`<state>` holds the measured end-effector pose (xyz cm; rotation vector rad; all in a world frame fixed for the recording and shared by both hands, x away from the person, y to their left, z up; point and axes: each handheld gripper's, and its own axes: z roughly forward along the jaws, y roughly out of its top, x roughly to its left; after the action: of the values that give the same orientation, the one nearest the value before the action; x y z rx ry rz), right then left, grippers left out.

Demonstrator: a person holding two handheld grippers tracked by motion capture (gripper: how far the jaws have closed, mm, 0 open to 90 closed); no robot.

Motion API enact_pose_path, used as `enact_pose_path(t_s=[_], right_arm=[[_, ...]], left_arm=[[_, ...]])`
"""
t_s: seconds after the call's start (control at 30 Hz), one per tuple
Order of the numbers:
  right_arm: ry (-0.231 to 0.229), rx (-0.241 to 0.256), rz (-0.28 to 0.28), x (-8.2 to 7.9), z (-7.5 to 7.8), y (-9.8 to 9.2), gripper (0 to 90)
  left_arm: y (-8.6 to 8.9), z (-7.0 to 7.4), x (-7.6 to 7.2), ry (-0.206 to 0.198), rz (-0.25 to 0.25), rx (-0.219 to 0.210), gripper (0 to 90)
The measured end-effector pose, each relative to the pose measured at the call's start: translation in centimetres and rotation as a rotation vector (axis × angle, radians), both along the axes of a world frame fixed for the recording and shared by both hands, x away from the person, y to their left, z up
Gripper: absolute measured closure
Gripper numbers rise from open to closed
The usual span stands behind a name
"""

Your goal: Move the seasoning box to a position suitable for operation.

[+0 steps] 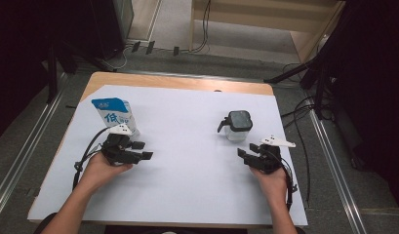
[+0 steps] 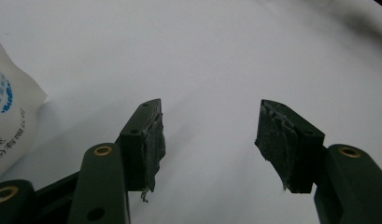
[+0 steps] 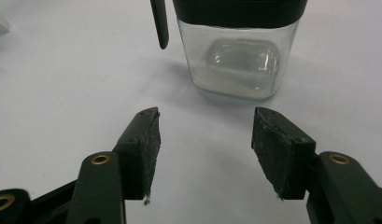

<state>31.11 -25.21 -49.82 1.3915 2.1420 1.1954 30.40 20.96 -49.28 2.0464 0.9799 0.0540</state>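
Our left gripper (image 1: 142,150) rests wide open just beside the milk carton (image 1: 114,114) near the white sheet's (image 1: 187,185) left edge. Our right gripper (image 1: 246,151), equally wide, faces the glass jar (image 3: 237,56) (black-lidded), with bare sheet between both.

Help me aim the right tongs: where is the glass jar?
In the high view the glass jar stands on the table's right half, just ahead of the right tongs; the open jaws face it without touching.

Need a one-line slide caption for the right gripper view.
Open right gripper faces a clear glass jar with a black lid on white paper.
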Motion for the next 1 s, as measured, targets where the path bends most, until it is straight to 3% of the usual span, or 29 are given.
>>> enact_pose_path(t_s=[0.27, 0.47, 0.57, 1.0], right_arm=[[-0.026, 0.007, -0.001, 0.05, -0.02, -0.1, 42.2], [-0.027, 0.009, -0.014, 0.44, -0.35, 0.16, 35.3], [-0.014, 0.009, -0.028, 0.43, -0.47, 0.19, 30.2], [-0.019, 0.023, -0.066, 0.4, -0.31, 0.44, 27.6]], left_arm=[[0.03, -0.29, 0.18, 0.012, -0.022, -0.002, 43.2], [0.28, -0.17, 0.42, 0.009, -0.03, -0.054, 39.2], [0.41, 0.0, 0.42, 0.0, -0.016, -0.06, 38.3], [0.61, -0.08, 0.42, -0.009, -0.015, -0.013, 38.3]])
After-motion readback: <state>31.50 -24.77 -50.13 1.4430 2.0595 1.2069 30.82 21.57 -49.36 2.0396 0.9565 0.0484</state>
